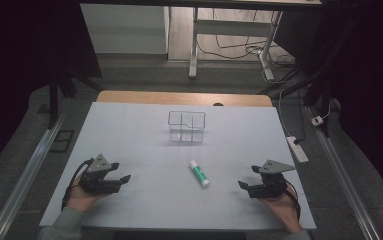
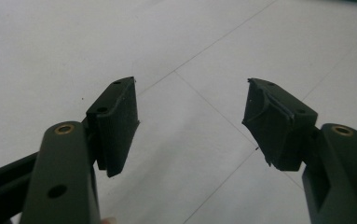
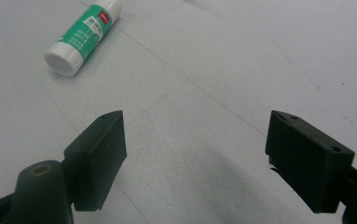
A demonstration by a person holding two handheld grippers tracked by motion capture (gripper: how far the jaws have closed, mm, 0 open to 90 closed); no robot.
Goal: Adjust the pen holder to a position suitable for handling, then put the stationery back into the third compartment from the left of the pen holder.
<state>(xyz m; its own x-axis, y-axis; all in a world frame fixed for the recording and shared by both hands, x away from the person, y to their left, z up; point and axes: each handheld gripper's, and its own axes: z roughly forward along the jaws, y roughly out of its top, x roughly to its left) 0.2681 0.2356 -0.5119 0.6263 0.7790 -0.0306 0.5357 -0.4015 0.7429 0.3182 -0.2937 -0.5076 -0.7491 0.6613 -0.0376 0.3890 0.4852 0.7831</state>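
A green and white glue stick (image 1: 199, 173) lies flat on the white table top (image 1: 144, 145), a little right of centre; it lies at the upper left (image 3: 84, 36) of the right gripper view. Behind it stands a clear divided container (image 1: 187, 126), its compartments holding nothing that I can make out. My left gripper (image 1: 121, 172) rests near the front left, held by a hand, open with only table between its jaws (image 2: 191, 126). My right gripper (image 1: 248, 178) rests at the front right, open too (image 3: 195, 158), pointing toward the glue stick from a short distance.
Beyond the table's far wooden edge (image 1: 184, 98) are desk legs and cables on the floor. A white power strip (image 1: 297, 148) lies on the floor just off the table's right side. Metal rails (image 1: 29, 170) run along both sides.
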